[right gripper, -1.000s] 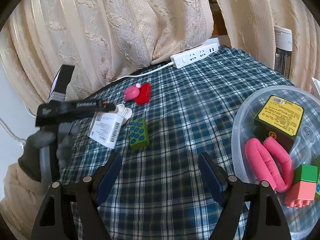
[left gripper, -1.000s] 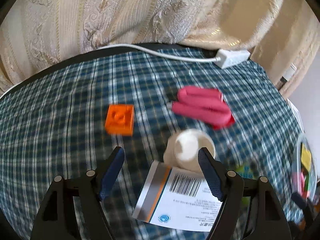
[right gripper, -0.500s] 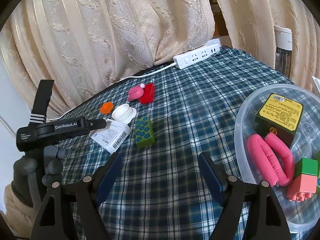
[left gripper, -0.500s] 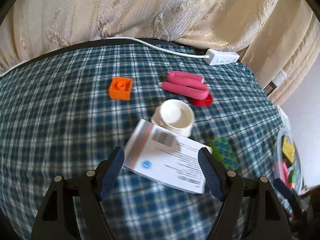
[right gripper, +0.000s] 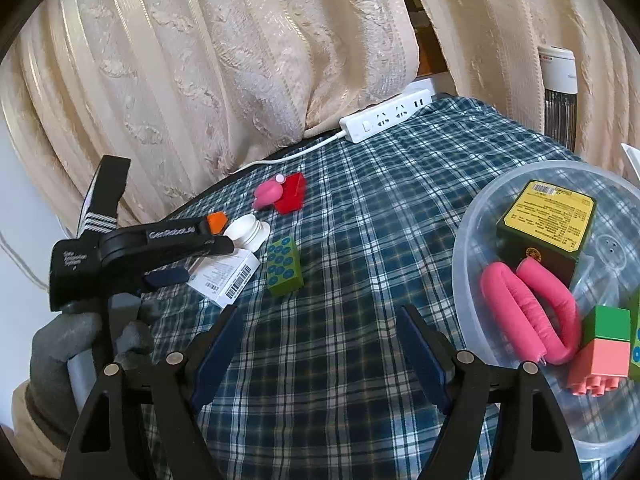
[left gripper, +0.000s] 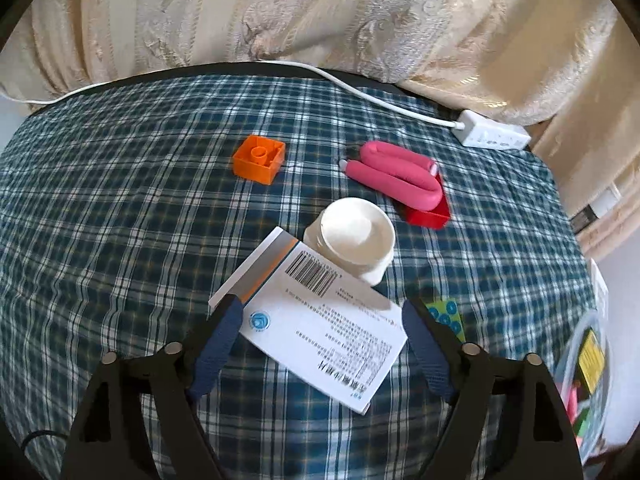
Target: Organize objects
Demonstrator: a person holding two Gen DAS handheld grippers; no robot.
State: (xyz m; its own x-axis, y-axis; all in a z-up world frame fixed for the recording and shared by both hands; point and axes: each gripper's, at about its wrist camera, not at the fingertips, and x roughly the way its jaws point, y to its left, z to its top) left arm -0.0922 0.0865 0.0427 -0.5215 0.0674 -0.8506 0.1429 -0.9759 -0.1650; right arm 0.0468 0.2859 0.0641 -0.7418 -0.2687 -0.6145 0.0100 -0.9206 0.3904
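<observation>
Jaws of the left gripper [left gripper: 322, 344] have just been opened wider around the flat white barcoded box [left gripper: 312, 316], unpressed, on the blue plaid cloth [left gripper: 120, 240]; the right gripper [right gripper: 320, 344] is held apart, empty.

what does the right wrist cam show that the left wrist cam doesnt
Only the right wrist view: the gloved hand holding the left gripper, the heater, the bowl's contents in full.
Only the left wrist view: the orange block unobstructed.
Both: white box, white cup, power strip, plaid cloth.
</observation>
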